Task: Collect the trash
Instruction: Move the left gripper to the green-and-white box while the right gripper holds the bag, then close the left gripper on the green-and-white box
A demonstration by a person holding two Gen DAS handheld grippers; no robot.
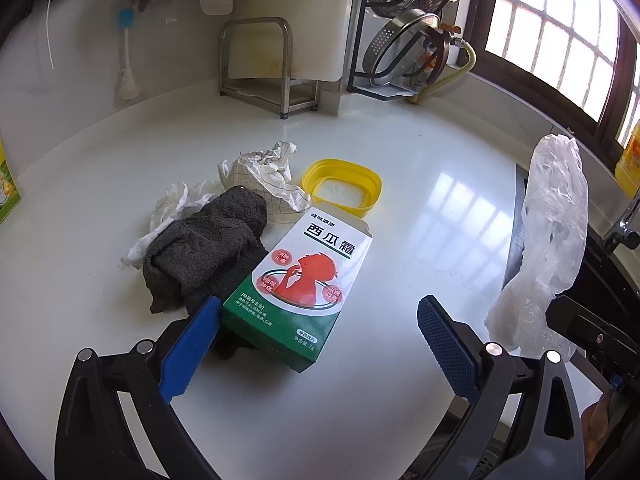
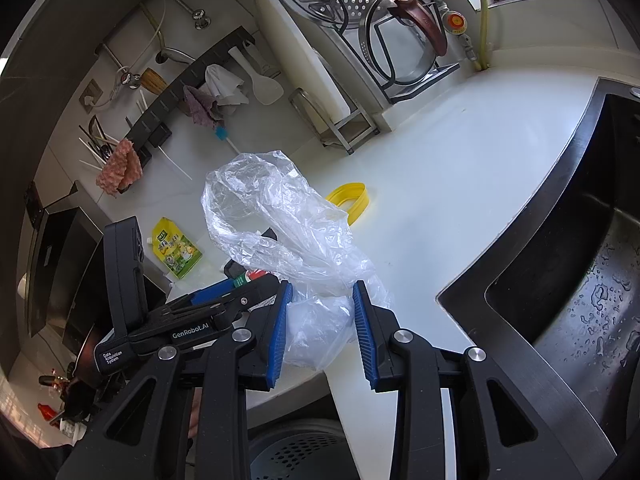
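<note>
My left gripper (image 1: 319, 305) is open wide and low over the white counter (image 1: 420, 208). A green and white medicine box (image 1: 304, 280) lies between its fingers, tight against the left finger (image 1: 188, 348) and far from the right one. Beside the box are a dark grey cloth (image 1: 204, 252), a white tissue (image 1: 168, 208), crumpled checked paper (image 1: 268, 176) and a yellow plastic ring (image 1: 342, 186). My right gripper (image 2: 322, 287) is shut on a clear plastic bag (image 2: 276, 220), which stands up above the fingers. That bag (image 1: 552, 232) also shows at the right of the left wrist view.
A dark sink (image 2: 560, 280) opens to the right of the counter. At the back stand a steel rack (image 1: 256, 64) and a pot rack with strainers (image 1: 412, 40). A green pouch (image 2: 178, 252) lies at the left, and a yellow bottle (image 1: 630, 160) stands by the window.
</note>
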